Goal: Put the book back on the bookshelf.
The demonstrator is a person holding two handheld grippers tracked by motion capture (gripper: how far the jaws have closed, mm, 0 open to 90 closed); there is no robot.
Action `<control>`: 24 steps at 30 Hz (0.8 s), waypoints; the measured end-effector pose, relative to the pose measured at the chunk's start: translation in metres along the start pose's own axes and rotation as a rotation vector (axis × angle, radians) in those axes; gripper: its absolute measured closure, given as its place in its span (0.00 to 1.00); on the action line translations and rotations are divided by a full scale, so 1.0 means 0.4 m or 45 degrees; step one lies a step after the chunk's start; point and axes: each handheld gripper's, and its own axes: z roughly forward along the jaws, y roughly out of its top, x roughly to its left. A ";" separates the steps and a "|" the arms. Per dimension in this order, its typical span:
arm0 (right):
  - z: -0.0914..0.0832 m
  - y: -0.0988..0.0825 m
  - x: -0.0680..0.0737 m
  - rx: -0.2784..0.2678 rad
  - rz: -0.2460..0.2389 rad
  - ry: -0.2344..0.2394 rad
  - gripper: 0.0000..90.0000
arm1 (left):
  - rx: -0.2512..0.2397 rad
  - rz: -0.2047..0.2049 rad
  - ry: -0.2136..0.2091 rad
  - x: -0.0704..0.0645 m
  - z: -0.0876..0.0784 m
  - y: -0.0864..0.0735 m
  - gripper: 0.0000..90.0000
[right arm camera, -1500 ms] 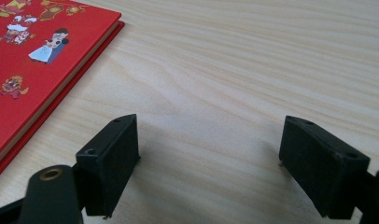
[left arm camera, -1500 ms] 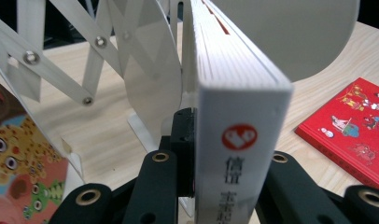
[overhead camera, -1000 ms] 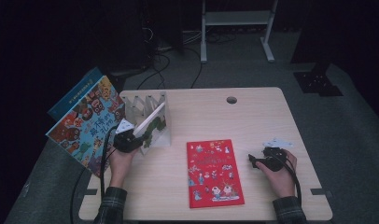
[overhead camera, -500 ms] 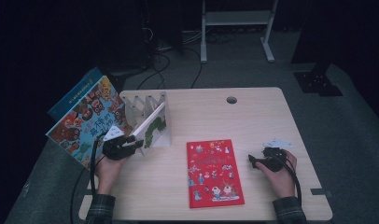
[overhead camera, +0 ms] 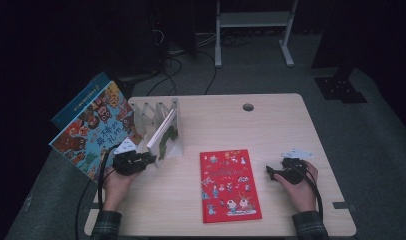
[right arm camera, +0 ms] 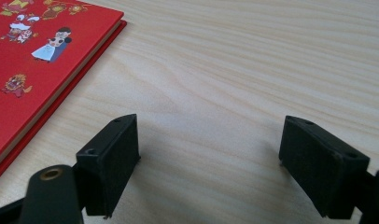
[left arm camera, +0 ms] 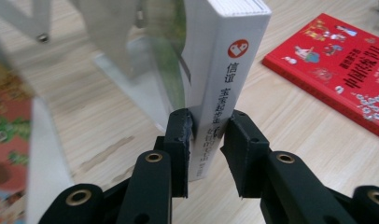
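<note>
Two grippers on a wooden table [overhead camera: 291, 120], left gripper [left arm camera: 207, 140] closing around a white book's spine [left arm camera: 225, 88] beside the rack [overhead camera: 153, 112], one pad touching, right gripper [right arm camera: 208, 154] spread wide, empty, right of the red book [overhead camera: 228, 182].

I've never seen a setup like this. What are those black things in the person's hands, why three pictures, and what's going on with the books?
A person sits at a wooden table with a hand-held two-jaw tool in each hand. One camera looks down from above; one more rides on each tool, looking along its jaws. The left gripper has its jaws around the spine of a white book standing in a white rack; they have just been closing, and one pad touches the spine while the other shows a small gap. The right gripper rests open on the table beside a red book lying flat. Colourful picture books lean at the rack's left.
</note>
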 end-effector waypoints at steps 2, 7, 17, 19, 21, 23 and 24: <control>0.000 0.000 0.000 0.000 0.000 0.000 0.21 | 0.004 0.014 -0.011 -0.014 0.011 0.007 0.77; 0.000 0.000 0.001 0.001 0.001 0.000 0.21 | 0.010 0.037 -0.040 -0.042 0.034 0.022 0.76; 0.000 0.000 0.001 0.001 0.001 0.000 0.21 | -0.001 0.050 -0.085 -0.080 0.076 0.045 0.75; 0.000 0.000 0.001 0.001 0.002 0.000 0.21 | -0.002 0.053 -0.092 -0.085 0.081 0.047 0.75; 0.000 0.000 0.001 0.001 0.001 0.000 0.21 | -0.008 0.059 -0.090 -0.088 0.083 0.049 0.75; 0.000 0.000 0.001 0.001 0.002 0.000 0.21 | -0.017 0.055 -0.098 -0.089 0.085 0.052 0.75; 0.000 0.000 0.001 0.001 0.002 0.000 0.21 | -0.014 0.057 -0.094 -0.090 0.085 0.053 0.75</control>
